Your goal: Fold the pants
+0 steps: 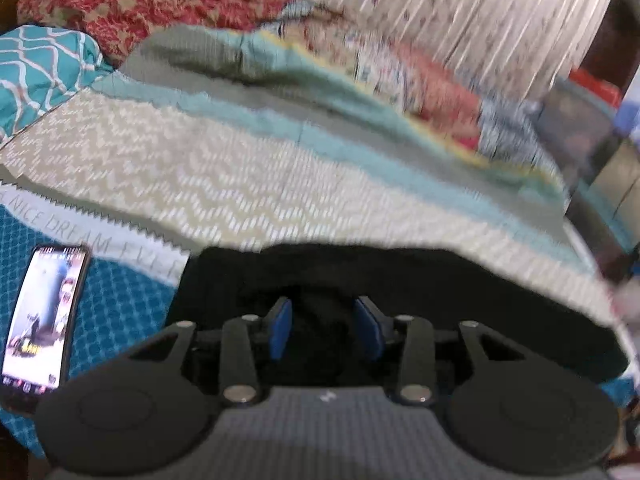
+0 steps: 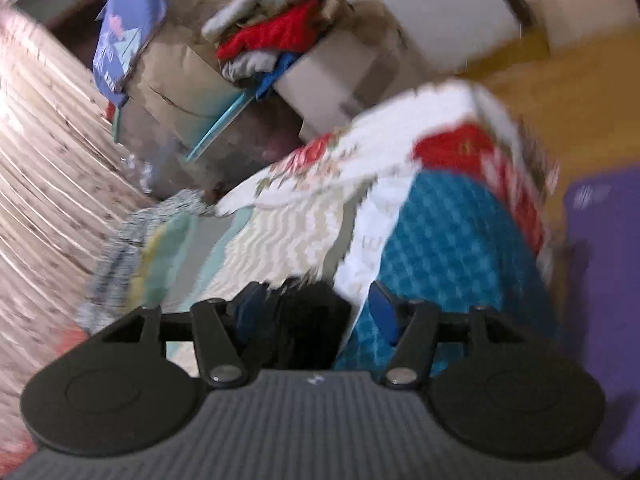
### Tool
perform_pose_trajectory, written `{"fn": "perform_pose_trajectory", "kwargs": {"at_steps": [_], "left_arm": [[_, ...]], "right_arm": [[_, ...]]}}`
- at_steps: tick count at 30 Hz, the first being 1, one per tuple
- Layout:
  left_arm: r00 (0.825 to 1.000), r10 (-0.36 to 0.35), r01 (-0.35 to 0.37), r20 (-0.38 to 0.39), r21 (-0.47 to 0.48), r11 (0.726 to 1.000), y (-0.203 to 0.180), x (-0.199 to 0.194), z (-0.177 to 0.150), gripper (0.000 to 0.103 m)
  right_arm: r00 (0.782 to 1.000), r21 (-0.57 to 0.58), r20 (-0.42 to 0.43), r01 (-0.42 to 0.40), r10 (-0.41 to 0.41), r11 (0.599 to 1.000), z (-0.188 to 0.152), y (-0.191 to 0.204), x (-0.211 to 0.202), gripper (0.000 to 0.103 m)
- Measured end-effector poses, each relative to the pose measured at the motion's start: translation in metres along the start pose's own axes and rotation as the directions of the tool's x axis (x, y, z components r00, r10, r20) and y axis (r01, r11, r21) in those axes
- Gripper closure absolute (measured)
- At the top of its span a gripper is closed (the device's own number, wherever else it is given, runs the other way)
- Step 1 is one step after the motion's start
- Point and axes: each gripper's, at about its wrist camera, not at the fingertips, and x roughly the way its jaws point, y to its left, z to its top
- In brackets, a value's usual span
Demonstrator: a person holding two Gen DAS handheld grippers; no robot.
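Observation:
The black pants (image 1: 400,280) lie in a low band across the patterned bedspread (image 1: 224,176), right in front of my left gripper (image 1: 324,320). Its blue pads (image 1: 280,328) stand a little apart with dark pant cloth in the gap, and they do not visibly pinch it. In the right wrist view, a bunch of the black pants (image 2: 312,320) sits between the fingers of my right gripper (image 2: 316,312). Those jaws stand wide, and the right pad (image 2: 384,312) is clear of the cloth. Both views are motion-blurred.
A lit phone (image 1: 44,320) lies on the blue cover at the left. Pillows (image 1: 120,4) and a crumpled quilt (image 1: 400,76) line the far side before a curtain (image 1: 480,12). Beyond the bed's end are cardboard boxes (image 2: 180,80) piled with clothes (image 2: 276,36), a purple mat (image 2: 600,264) and wooden floor.

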Motion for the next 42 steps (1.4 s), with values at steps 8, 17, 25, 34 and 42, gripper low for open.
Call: {"fn": "perform_pose_trajectory", "kwargs": {"at_steps": [8, 17, 25, 34, 42], "left_arm": [[0.989, 0.083, -0.069, 0.120, -0.119, 0.991, 0.013, 0.003, 0.045, 0.067], [0.987, -0.157, 0.159, 0.023, -0.203, 0.966, 0.037, 0.032, 0.044, 0.069], [0.971, 0.022, -0.023, -0.239, -0.001, 1.000, 0.011, 0.096, -0.014, 0.079], [0.998, 0.055, -0.056, -0.013, -0.264, 0.963, 0.081, 0.019, 0.022, 0.060], [0.974, -0.136, 0.047, -0.179, -0.426, 0.903, 0.125, 0.062, 0.012, 0.027]], "right_arm": [[0.997, 0.088, -0.065, -0.024, 0.030, 0.996, -0.015, -0.001, 0.013, 0.041], [0.996, 0.033, -0.091, -0.009, 0.012, 0.999, -0.016, 0.015, 0.026, 0.052], [0.996, -0.017, -0.080, 0.048, -0.049, 0.999, -0.023, 0.035, 0.023, 0.090], [0.995, -0.191, -0.048, 0.073, -0.083, 0.979, -0.018, 0.078, 0.009, 0.069], [0.948, -0.080, 0.134, 0.299, -0.287, 0.951, -0.042, 0.054, -0.047, 0.052]]}}
